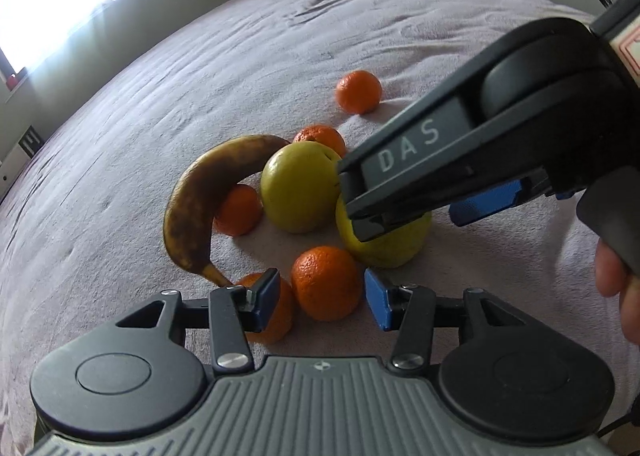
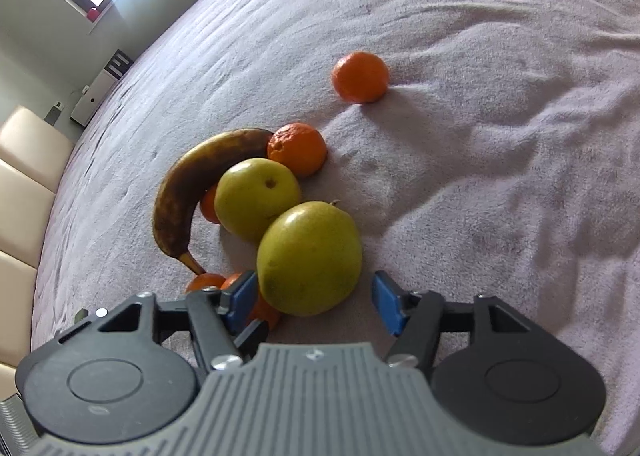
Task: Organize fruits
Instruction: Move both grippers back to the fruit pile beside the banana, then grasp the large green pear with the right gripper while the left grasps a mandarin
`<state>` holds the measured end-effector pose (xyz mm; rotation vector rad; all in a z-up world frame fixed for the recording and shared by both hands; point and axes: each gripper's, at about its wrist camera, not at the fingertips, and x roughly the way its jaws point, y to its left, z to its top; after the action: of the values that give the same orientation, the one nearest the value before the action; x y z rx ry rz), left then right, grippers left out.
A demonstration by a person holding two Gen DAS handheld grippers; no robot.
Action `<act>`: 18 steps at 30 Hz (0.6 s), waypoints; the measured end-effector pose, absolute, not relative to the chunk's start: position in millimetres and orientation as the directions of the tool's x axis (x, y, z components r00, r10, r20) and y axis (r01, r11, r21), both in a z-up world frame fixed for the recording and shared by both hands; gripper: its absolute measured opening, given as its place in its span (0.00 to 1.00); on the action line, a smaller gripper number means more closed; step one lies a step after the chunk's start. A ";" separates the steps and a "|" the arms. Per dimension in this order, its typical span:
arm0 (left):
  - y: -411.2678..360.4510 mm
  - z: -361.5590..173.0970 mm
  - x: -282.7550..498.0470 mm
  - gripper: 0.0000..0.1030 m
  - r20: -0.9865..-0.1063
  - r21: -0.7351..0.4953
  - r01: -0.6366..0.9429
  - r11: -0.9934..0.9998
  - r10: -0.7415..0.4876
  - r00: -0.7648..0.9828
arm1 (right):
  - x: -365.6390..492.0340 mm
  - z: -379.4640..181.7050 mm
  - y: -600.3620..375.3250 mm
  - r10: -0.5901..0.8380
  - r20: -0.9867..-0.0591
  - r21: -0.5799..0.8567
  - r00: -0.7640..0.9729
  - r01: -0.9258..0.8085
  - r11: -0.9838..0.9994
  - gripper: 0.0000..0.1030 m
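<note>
A: How does the left gripper (image 1: pixel 324 298) stand?

B: Angled downward, its blue-padded fingers (image 1: pixel 267 294) apart with a clear gap between them, pressing on nothing.

A: And the right gripper (image 2: pixel 316 302)?

B: Also pitched down, fingers (image 2: pixel 387 306) spread wide and not clamping anything. From the left wrist view it reaches in from the right edge, and the person's hand (image 1: pixel 618 288) wraps its handle at the frame's right side.

open left tongs (image 1: pixel 325 298) around an orange (image 1: pixel 326 282)
</note>
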<state>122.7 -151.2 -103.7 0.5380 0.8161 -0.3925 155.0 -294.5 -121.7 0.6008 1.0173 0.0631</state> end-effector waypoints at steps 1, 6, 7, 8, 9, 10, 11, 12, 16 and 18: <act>-152.3 -105.5 123.9 0.56 -0.773 0.300 0.529 0.794 -0.122 0.622 | 156.6 -123.7 -295.0 0.324 -0.779 0.503 0.536 0.225 0.835 0.65; -157.8 -113.8 128.5 0.56 -0.788 0.317 0.546 0.775 -0.105 0.607 | 161.7 -129.8 -295.4 0.344 -0.773 0.524 0.533 0.229 0.821 0.66; -158.6 -114.9 130.0 0.56 -0.786 0.321 0.547 0.773 -0.104 0.609 | 162.5 -130.6 -294.5 0.346 -0.774 0.522 0.530 0.227 0.822 0.66; -158.7 -115.4 130.2 0.56 -0.785 0.323 0.548 0.771 -0.105 0.611 | 163.4 -131.6 -293.4 0.346 -0.777 0.520 0.526 0.226 0.824 0.66; -158.7 -115.8 130.2 0.56 -0.785 0.325 0.550 0.770 -0.105 0.611 | 164.1 -132.2 -292.2 0.346 -0.778 0.519 0.525 0.226 0.824 0.67; -159.4 -116.4 130.2 0.56 -0.784 0.327 0.551 0.768 -0.106 0.611 | 164.7 -132.4 -291.2 0.346 -0.778 0.519 0.524 0.225 0.825 0.68; -159.4 -116.9 130.5 0.56 -0.784 0.328 0.555 0.765 -0.107 0.612 | 165.7 -132.6 -290.1 0.347 -0.778 0.519 0.523 0.225 0.825 0.68; -159.5 -117.7 130.5 0.56 -0.784 0.330 0.558 0.761 -0.109 0.612 | 166.7 -132.9 -289.2 0.350 -0.777 0.522 0.523 0.224 0.823 0.68; -161.7 -120.8 130.4 0.59 -0.783 0.336 0.576 0.745 -0.119 0.611 | 170.3 -135.5 -286.4 0.353 -0.777 0.525 0.521 0.229 0.820 0.65; -160.8 -120.5 131.8 0.59 -0.783 0.330 0.579 0.746 -0.126 0.609 | 170.2 -134.9 -285.1 0.337 -0.785 0.509 0.520 0.232 0.829 0.61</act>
<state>131.8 -160.8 -120.5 0.6104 0.8232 -0.4374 170.2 -285.2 -134.9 0.6188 1.0408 0.0677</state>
